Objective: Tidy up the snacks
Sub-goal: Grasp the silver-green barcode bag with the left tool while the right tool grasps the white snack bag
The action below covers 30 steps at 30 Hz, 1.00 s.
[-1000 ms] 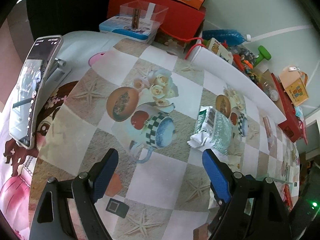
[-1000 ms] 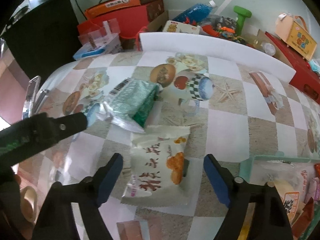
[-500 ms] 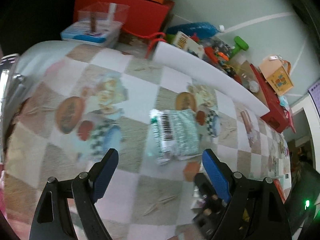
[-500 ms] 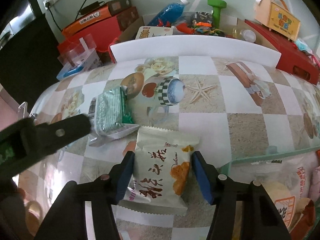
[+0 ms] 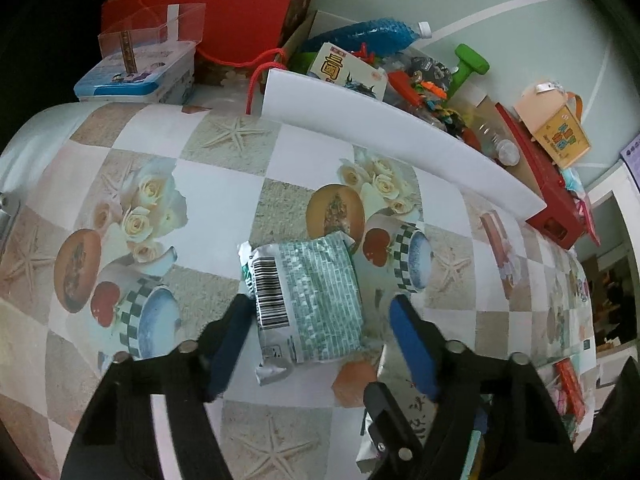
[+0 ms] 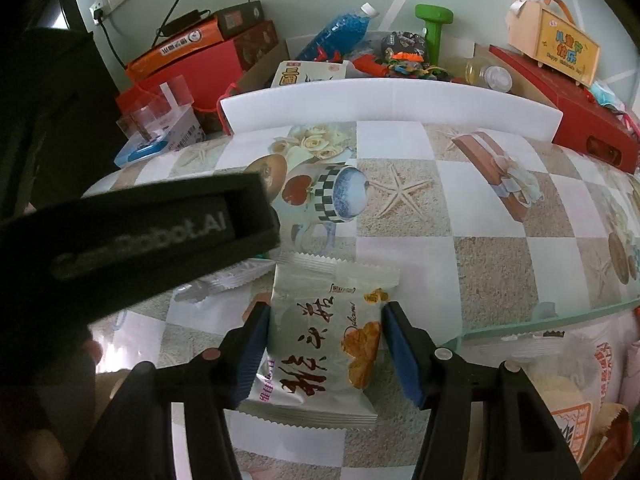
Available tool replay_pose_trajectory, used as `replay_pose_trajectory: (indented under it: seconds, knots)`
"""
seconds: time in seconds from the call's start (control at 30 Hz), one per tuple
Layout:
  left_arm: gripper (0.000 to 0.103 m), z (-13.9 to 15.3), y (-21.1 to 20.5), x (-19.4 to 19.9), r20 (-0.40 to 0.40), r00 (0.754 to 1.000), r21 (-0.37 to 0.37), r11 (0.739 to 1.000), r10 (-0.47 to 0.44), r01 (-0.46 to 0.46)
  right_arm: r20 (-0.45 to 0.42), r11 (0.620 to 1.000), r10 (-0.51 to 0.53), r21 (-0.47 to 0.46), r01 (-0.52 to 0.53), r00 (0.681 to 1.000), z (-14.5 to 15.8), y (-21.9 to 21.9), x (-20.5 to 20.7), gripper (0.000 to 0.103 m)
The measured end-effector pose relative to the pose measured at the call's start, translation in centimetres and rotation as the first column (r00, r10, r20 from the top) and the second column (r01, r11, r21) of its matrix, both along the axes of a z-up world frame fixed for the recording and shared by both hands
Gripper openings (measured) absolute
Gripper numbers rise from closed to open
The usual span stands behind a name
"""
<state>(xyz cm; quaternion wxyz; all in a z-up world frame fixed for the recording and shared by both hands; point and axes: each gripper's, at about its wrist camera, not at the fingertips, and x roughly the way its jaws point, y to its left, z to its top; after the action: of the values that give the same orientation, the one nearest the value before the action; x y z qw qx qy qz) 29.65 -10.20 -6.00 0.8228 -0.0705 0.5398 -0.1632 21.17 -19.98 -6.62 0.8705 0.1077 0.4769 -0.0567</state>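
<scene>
A green-and-white snack packet (image 5: 310,300) with a barcode lies on the patterned tablecloth. My left gripper (image 5: 320,344) is open around its near end, one blue pad on each side, the right pad apart from it. A cream snack packet (image 6: 326,340) with dark lettering and an orange picture lies in front of the right wrist camera. My right gripper (image 6: 326,354) is shut on it, both blue pads against its sides. The left gripper's black body (image 6: 132,236) crosses the right wrist view and hides most of the green packet.
A pale green bin (image 6: 560,320) with several snack bags stands at the right. A white board (image 6: 392,100) stands along the table's back, with boxes, a blue bottle (image 6: 340,28) and toys behind it. A blue tin (image 5: 136,76) sits back left.
My left gripper swung right and came down around the green packet, narrowing its jaws. My right gripper moved forward and closed onto the cream packet.
</scene>
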Motion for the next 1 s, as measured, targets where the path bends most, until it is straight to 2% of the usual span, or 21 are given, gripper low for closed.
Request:
replay_pose_trajectory:
  seconds: [0.1, 0.23, 0.63, 0.8, 1.0]
  knots:
    - [0.057, 0.0, 0.2, 0.0, 0.012, 1.0, 0.024, 1.0, 0.003, -0.004, -0.001, 1.0, -0.001, 0.002, 0.001, 1.0, 0.0, 0.0, 0.0, 0.06]
    - [0.054, -0.1, 1.2, -0.3, 0.013, 1.0, -0.002, 1.0, 0.007, -0.007, -0.005, 1.0, 0.002, -0.007, -0.002, 1.0, 0.0, 0.2, 0.0, 0.06]
    - [0.053, -0.4, 5.6, -1.6, 0.033, 0.998, 0.021, 0.998, 0.062, -0.063, -0.007, 1.0, 0.012, -0.028, -0.012, 1.0, -0.1, 0.5, -0.2, 0.06]
    - [0.053, -0.5, 6.3, -1.7, 0.052, 0.997, 0.062, 0.996, 0.065, -0.068, -0.007, 0.999, 0.008, -0.049, -0.008, 1.0, -0.1, 0.8, -0.3, 0.06]
    - [0.054, -0.7, 4.9, -1.8, 0.102, 0.994, 0.146, 0.988, 0.029, -0.044, -0.01, 0.998, 0.005, -0.069, -0.005, 1.0, -0.2, 1.1, -0.2, 0.06]
